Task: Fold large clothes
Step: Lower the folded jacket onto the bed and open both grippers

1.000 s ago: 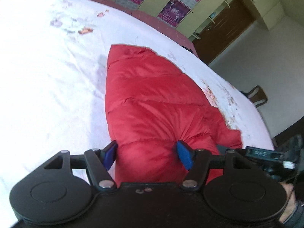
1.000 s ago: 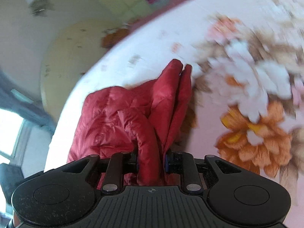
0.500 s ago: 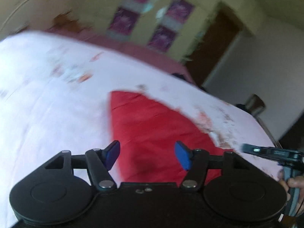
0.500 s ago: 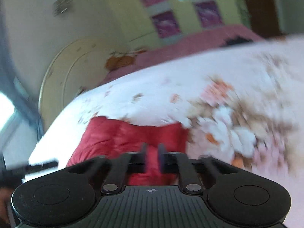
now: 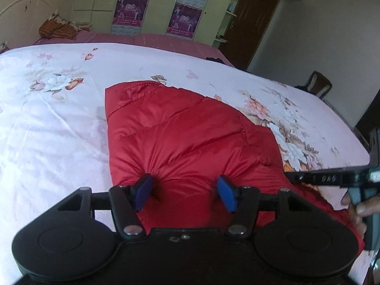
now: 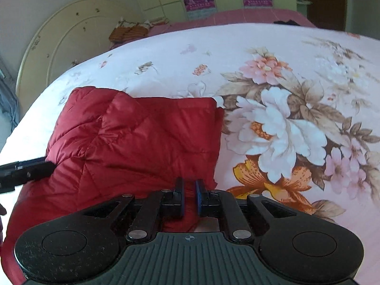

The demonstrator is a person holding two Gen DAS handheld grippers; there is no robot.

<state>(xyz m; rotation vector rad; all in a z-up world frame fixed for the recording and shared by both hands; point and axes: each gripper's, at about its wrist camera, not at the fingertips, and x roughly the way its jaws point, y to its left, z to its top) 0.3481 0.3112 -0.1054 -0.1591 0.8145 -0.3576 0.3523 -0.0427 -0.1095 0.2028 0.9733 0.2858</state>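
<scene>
A red puffer jacket [image 5: 185, 137] lies folded on the floral bedspread [image 5: 47, 123]; it also shows in the right wrist view [image 6: 133, 137]. My left gripper [image 5: 185, 191] is open, its blue pads pressing into the jacket's near edge on either side of a puffed bunch. My right gripper [image 6: 189, 198] has its jaws nearly closed at the jacket's near right edge, with red fabric showing in the narrow gap. The right gripper also shows at the right of the left wrist view [image 5: 332, 178]. The left gripper's tip shows at the left of the right wrist view [image 6: 23, 172].
The bed has a cream headboard [image 6: 59, 47] and a pink sheet at the far side [image 5: 154, 40]. An orange cushion [image 5: 57, 28] lies near the headboard. Wardrobes with purple posters [image 5: 133, 11], a brown door [image 5: 249, 23] and a chair [image 5: 318, 86] stand beyond.
Both grippers swung up and came back down onto the jacket. The standing fold that the right gripper held a second ago now lies flat on the jacket.
</scene>
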